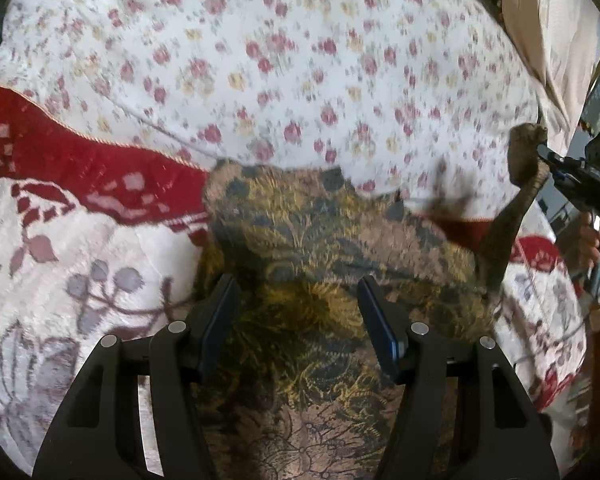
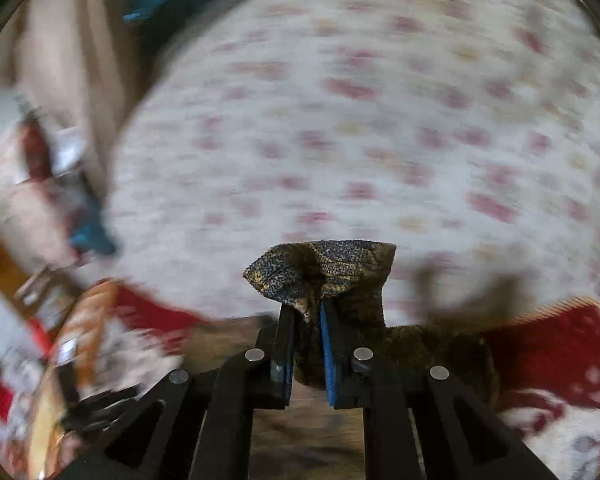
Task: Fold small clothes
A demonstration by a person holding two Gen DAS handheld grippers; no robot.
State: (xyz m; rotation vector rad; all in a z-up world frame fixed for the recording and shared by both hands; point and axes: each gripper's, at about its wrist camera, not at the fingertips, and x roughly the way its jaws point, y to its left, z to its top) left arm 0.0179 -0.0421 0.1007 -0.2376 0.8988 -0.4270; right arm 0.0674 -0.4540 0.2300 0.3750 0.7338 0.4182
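My right tool (image 2: 305,320) pinches a corner of the small patterned cloth (image 2: 320,276), and I think I lift it so that this side can go over the rest for a fold. My left tool (image 1: 298,300) is spread wide, with the fingers on each side of the same cloth (image 1: 300,240) and nothing between them; I judge it waits above to press or catch the flat part. The cloth lies on a bed, over a red and white blanket (image 1: 100,176) and the edge of a flowered sheet (image 1: 280,60). The right view is blurred by motion, so the things at its left edge I cannot name, and the near end of the cloth is cut off.
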